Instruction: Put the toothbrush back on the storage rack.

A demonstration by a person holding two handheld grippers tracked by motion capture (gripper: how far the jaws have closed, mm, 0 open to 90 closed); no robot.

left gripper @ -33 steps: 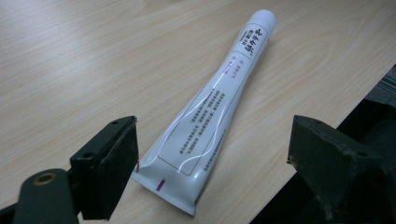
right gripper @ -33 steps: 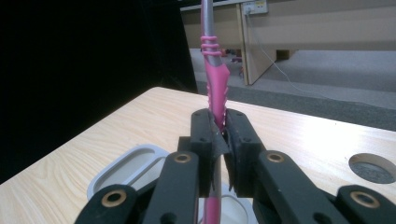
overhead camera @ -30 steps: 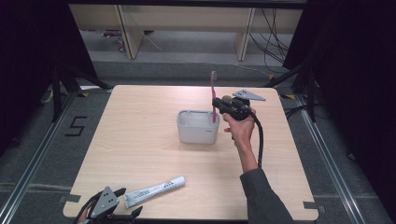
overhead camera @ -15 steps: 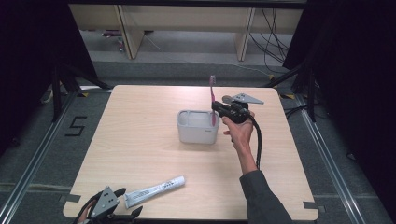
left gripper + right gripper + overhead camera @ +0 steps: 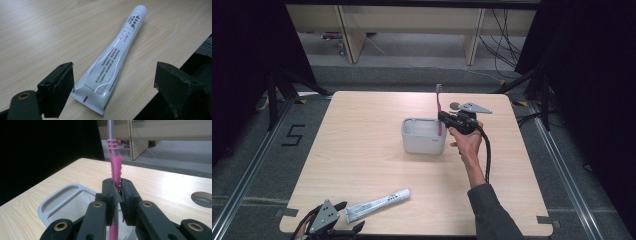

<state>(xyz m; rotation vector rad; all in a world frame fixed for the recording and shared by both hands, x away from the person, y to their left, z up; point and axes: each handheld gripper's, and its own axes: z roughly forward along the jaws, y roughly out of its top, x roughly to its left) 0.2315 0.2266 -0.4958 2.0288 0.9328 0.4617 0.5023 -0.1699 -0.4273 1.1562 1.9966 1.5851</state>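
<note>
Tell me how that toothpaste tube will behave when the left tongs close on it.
The toothpaste tube looks soft-walled, so it would probably dent under the pads. Its glossy skin may slip. Lying flat with a crimped tail, it seems unlikely to roll far.

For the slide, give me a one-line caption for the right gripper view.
Right gripper clamps a pink toothbrush upright over a grey holder on the table.

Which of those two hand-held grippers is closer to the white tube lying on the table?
Left. The left hand-held gripper sits open right at the tube's flat end. The right hand-held gripper is across the table, holding a pink toothbrush over the grey holder.
</note>
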